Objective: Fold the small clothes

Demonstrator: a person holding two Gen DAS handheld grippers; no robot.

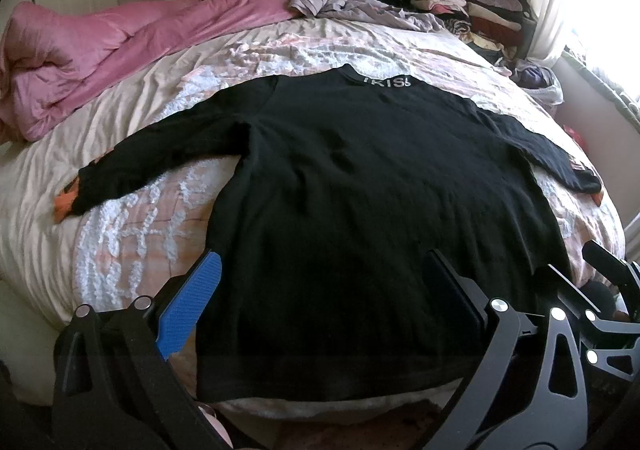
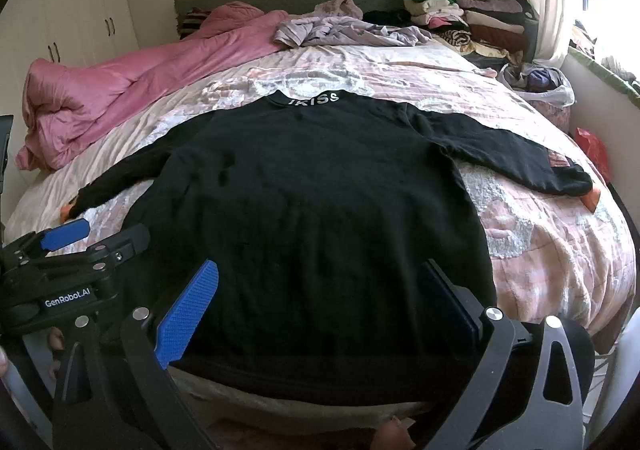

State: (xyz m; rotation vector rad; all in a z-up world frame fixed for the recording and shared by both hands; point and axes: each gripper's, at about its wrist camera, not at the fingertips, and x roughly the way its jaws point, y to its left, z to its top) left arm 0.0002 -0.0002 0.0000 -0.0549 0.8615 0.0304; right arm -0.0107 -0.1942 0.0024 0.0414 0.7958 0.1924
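Note:
A black long-sleeved top [image 1: 344, 186] lies flat on the bed, collar with white lettering [image 1: 386, 81] at the far side, both sleeves spread out, orange cuffs showing at the ends. It also shows in the right wrist view [image 2: 312, 202]. My left gripper [image 1: 320, 282] is open and empty, held above the top's near hem. My right gripper [image 2: 318, 286] is open and empty, also above the hem; it shows in the left wrist view [image 1: 608, 270] at the right edge. The left gripper shows at the left of the right wrist view [image 2: 92, 234].
A pink duvet [image 1: 100, 50] is bunched along the bed's left side. Loose lilac clothes [image 1: 352, 2] lie near the headboard. Stacks of folded clothes [image 1: 472, 6] sit at the far right corner. A bag of clothes [image 2: 536, 82] and a window are at right.

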